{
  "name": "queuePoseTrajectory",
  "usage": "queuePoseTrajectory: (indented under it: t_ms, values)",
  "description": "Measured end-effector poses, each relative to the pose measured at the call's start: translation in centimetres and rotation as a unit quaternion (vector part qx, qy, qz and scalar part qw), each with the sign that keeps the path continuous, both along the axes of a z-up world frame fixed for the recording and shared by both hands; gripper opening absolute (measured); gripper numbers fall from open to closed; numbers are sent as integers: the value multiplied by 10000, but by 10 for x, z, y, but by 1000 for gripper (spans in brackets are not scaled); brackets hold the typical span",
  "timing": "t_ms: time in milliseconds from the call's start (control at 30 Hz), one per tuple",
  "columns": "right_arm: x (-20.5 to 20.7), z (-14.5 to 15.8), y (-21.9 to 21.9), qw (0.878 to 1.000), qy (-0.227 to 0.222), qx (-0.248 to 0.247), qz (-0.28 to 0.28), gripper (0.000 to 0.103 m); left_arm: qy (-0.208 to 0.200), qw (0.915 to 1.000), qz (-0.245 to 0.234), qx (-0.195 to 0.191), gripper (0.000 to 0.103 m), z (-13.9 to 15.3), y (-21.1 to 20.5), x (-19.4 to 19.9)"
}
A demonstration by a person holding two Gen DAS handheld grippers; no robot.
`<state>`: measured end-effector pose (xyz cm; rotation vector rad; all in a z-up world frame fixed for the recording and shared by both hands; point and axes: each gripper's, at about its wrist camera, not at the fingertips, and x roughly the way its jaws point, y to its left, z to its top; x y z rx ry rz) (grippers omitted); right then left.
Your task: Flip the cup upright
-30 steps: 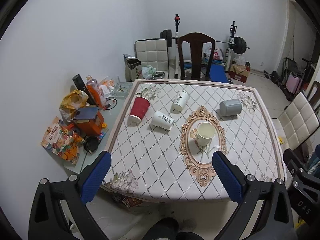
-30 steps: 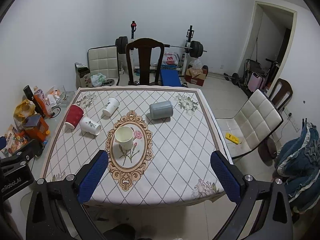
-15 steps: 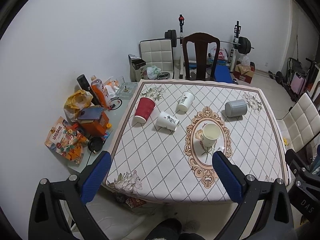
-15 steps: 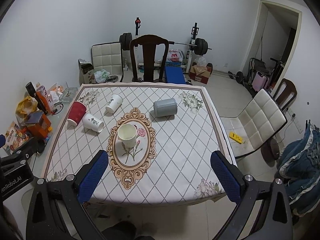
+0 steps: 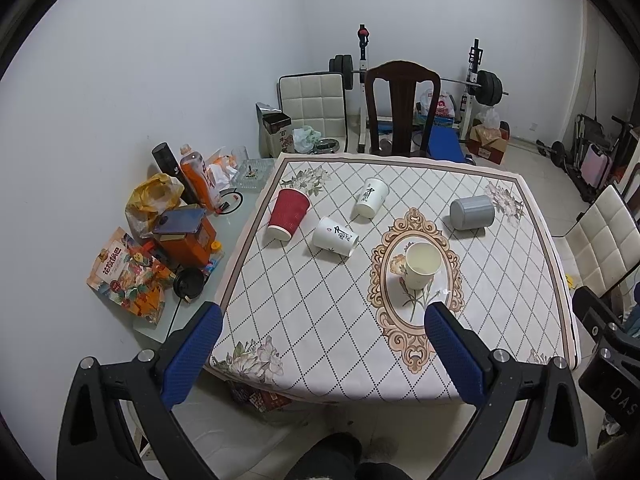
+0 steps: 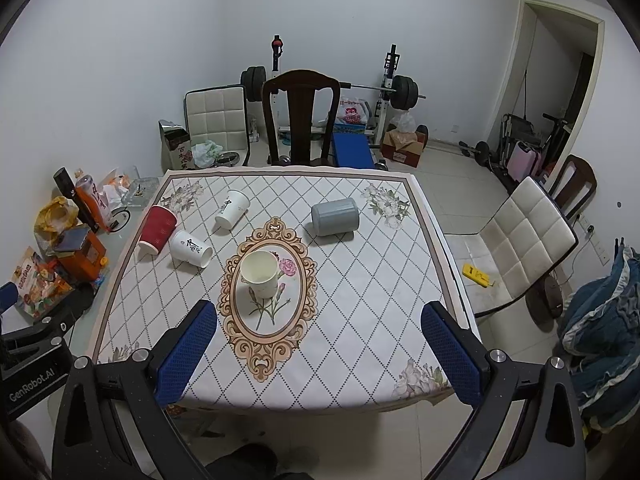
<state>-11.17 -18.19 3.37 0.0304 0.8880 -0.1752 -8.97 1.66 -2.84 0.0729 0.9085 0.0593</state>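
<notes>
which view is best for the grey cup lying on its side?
Right wrist: the grey cup lies nearer the frame centre, its side and closed end plain to see. Left wrist shows the same cup smaller and off to the right, more warped by the fisheye. Neither view shows its mouth.

A dark wooden high-backed chair (image 6: 301, 116) is seen at the far edge of the worktop (image 6: 360, 288), which is covered by a white diamond-patterned cloth. Behind the chair a barbell rack with black weight plates (image 6: 394, 88) is set against the wall. Left of the chair a cream quilted chair (image 6: 216, 118) is placed. Right of the worktop a second cream quilted chair (image 6: 520, 236) is seen.
</notes>
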Motion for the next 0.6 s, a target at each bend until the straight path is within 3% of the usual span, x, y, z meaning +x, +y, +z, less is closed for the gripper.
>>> queuePoseTrajectory:
  t_ms: [600]
  values:
    - [-9,-5,8,10000,75,60,-22,103,33,10000,-39,-7,103,-3,-1,-7]
